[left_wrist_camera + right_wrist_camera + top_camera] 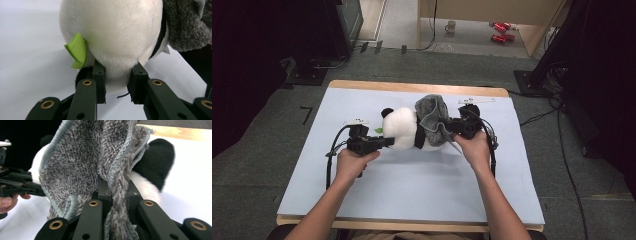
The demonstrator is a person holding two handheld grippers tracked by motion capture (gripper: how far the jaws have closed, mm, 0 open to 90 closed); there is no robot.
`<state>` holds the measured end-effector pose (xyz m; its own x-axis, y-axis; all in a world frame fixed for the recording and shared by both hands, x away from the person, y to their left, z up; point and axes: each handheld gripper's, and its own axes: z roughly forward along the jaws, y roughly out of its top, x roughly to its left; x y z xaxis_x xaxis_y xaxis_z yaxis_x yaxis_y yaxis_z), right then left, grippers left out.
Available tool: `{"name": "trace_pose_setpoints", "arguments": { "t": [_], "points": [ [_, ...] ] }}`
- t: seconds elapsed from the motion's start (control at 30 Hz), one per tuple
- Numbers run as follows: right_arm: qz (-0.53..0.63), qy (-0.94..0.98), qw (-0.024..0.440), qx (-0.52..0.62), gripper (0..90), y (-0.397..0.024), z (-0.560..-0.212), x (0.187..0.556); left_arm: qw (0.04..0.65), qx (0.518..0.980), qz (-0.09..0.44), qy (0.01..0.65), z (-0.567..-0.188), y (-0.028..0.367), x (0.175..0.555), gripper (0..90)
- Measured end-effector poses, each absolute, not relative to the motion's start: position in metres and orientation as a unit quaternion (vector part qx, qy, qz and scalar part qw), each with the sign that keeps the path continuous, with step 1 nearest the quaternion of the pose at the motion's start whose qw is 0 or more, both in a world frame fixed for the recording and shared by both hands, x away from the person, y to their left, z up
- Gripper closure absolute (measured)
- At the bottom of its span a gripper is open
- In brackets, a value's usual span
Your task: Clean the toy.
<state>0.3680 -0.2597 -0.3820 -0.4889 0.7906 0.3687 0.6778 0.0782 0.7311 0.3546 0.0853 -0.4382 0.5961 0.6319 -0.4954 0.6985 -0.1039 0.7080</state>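
Left hand (352, 164): it comes in from the bottom and holds the left gripper (388, 142) low over the table, pointing at the panda.
Left gripper jaws: in the left gripper view they pinch a soft white bump at the bottom of the toy panda (112, 37), one jaw on each side, pressing the fur in.
Green leaf (78, 51): a small felt leaf sticks out of the panda's white fur, just above the left jaw.
Toy panda: it lies on its side in the middle of the light blue table (412, 185), between the two grippers. Its black ear (387, 112) points to the far side.
Grey towel (433, 116): it is draped over the panda's right end, bunched up and fluffy, with a pale blue edge.
Right gripper (453, 126): its jaws are squeezed together on a fold of the grey towel, and the cloth hangs down between them in the right gripper view.
Panda's black paw (156, 161): it pokes out behind the towel.
Right hand (474, 147): it holds the right gripper close to the panda's right end.
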Motion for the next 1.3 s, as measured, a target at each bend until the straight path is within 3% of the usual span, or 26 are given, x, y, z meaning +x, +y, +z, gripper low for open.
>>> {"name": "trace_pose_setpoints", "arguments": {
  "t": [0.73,1.07,1.3],
  "points": [
    [0.420,0.697,0.093,0.574,80.2,-0.314,-0.397,0.371,0.493,0.741,-0.040,0.454,-0.438,0.086,0.359,71.7],
    [0.443,0.674,0.098,0.583,80.3,-0.330,-0.383,0.366,0.492,0.741,-0.040,0.455,-0.439,0.086,0.359,71.5],
    [0.483,0.673,0.094,0.552,80.3,-0.320,-0.358,0.356,0.493,0.740,-0.040,0.456,-0.439,0.085,0.358,71.5]
  ]
}}
